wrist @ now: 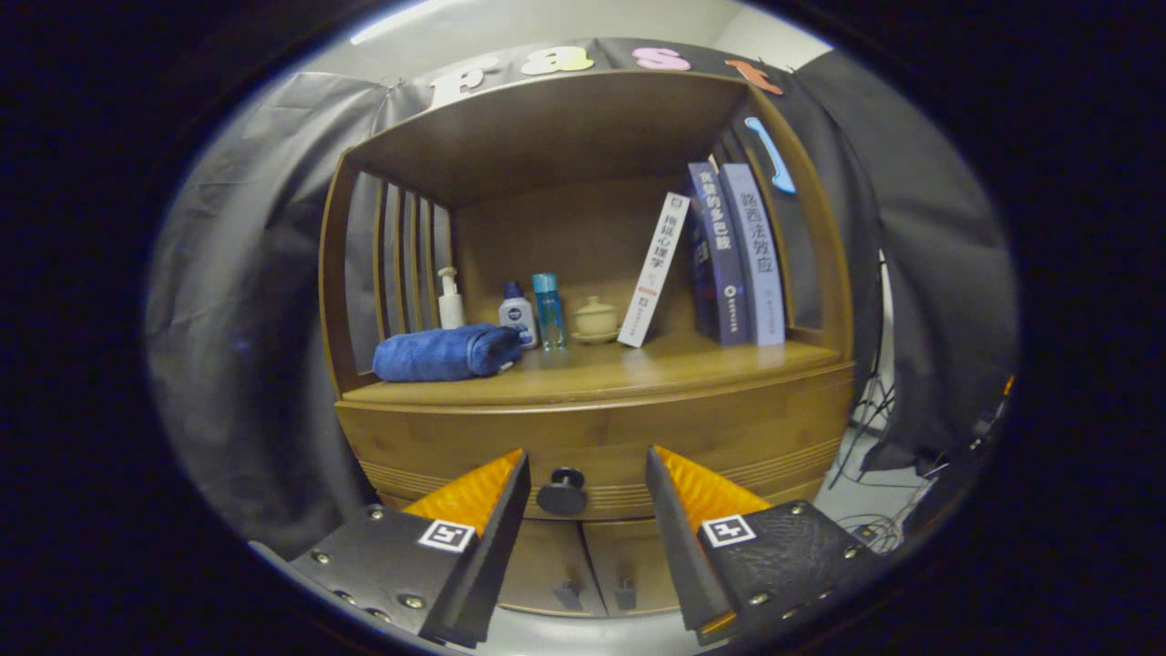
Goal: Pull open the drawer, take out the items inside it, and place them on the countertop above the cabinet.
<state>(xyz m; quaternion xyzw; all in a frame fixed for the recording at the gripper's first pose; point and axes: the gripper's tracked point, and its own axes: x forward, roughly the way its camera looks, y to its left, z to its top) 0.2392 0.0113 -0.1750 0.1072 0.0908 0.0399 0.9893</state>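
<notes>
Your gripper [588, 474] jaws spread open, empty; dark round drawer knob [562, 492] between them, ahead; wooden drawer [601, 437] closed.

Honey-brown wooden cabinet [437, 437], dark round knob [562, 492], blue rolled towel [446, 353] — white book [652, 270], two purple books [738, 255].

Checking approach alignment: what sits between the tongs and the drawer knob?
Nothing. In the gripper view, the open tongs frame the dark drawer knob, which sits in the gap between the fingertips, untouched, with bare drawer front around it.
</notes>
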